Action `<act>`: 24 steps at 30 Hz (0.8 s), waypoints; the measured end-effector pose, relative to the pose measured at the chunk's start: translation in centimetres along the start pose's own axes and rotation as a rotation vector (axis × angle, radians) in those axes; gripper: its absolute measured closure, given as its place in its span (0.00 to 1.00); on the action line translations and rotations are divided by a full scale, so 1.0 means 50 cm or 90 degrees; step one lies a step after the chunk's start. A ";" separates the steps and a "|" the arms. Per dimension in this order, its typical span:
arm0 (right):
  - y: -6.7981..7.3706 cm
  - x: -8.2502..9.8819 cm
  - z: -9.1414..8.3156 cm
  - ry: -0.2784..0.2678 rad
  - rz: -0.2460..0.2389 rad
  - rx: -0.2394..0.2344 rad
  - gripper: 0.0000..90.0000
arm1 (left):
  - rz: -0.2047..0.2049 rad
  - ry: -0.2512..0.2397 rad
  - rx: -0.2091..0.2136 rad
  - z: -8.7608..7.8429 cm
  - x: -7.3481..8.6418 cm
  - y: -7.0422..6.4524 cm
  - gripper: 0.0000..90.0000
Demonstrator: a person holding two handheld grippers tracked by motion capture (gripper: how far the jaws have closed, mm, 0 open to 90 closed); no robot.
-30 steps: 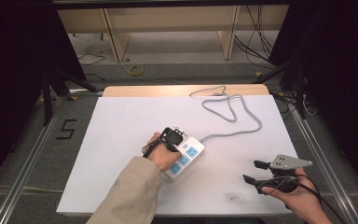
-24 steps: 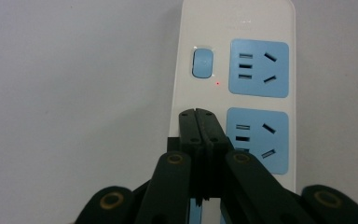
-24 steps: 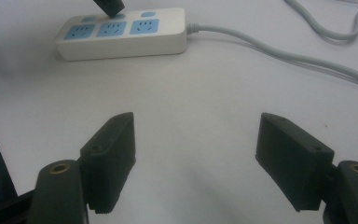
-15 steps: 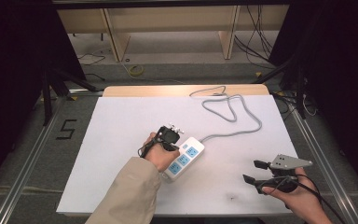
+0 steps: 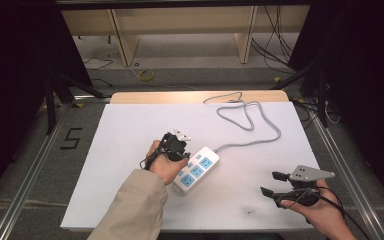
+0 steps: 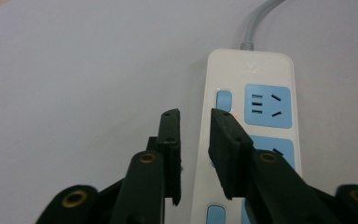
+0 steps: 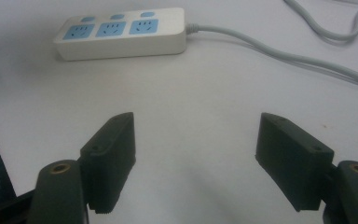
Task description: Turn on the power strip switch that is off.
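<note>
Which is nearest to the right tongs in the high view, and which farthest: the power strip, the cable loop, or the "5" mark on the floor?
From the right tongs, at the table's near right:
1. Power strip, to the left, mid-table.
2. Cable loop, at the far edge of the table.
3. "5" mark, on the floor beyond the table's left side.

A single figure "5" (image 5: 71, 138) stands in dark strokes on the grey floor to the left of the table (image 5: 130, 130) in the high view. The power strip (image 6: 256, 84) carries a faint embossed mark near its cable end, too small to read.
</note>
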State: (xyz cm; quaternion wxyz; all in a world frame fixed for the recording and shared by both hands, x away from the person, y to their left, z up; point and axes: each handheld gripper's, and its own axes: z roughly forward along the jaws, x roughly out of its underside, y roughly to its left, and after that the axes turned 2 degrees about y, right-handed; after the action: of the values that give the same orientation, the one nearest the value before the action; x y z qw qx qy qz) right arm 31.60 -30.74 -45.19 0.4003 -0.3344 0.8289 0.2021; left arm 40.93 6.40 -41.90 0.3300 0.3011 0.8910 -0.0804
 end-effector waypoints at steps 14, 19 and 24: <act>0.001 -0.001 0.001 0.001 0.001 0.001 0.32 | -0.013 -0.046 0.003 -0.036 0.034 0.037 0.38; 0.000 -0.001 0.002 0.002 0.002 0.002 0.32 | -0.021 -0.065 0.006 -0.045 0.044 0.044 0.33; -0.001 -0.001 0.002 0.002 0.003 0.002 0.32 | -0.025 -0.078 0.010 -0.052 0.058 0.048 0.31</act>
State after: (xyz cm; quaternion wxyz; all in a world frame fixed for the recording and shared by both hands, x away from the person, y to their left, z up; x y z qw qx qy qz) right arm 31.73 -30.69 -45.22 0.3988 -0.3323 0.8307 0.2013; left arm 39.23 10.63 -41.61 0.3798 0.2810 0.8742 -0.1119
